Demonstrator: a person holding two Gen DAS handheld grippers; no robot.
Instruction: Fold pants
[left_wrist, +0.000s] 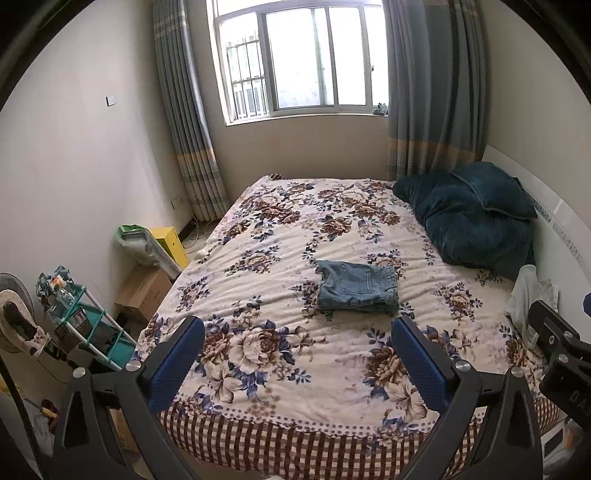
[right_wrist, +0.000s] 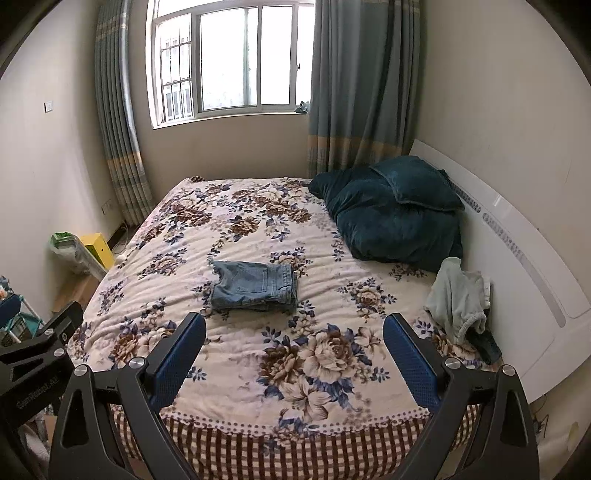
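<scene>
Both tongs are hanging over the foot of the bed (left_wrist: 280, 373), and I am seeing the folded jeans (left_wrist: 357, 291) lying on the floral blanket out beyond them, touched by neither. My left gripper (left_wrist: 297, 363) is standing with its blue pads (left_wrist: 177, 365) wide apart and nothing between them; the jeans are lying past its tips, nearer the right-hand pad than the other. My right gripper (right_wrist: 294, 360) is likewise spread open and empty, and from its camera the jeans (right_wrist: 255, 286) are sitting beyond the tips, closer to the left-hand pad (right_wrist: 177, 363).

Taking the jeans as my mark: they are resting as a compact denim stack, a back pocket facing up, near the middle of the blanket. Toward the headboard (right_wrist: 517, 251) from them, the dark teal pillows (right_wrist: 399, 214) are piling up against the window (right_wrist: 229, 59) corner, well apart from the denim. A pale crumpled garment (right_wrist: 461, 295) is lying further along the headboard side, also apart from them. On the side away from the headboard, off the mattress, a yellow box (left_wrist: 171, 243) and a teal rack (left_wrist: 92, 325) are standing on the floor.
</scene>
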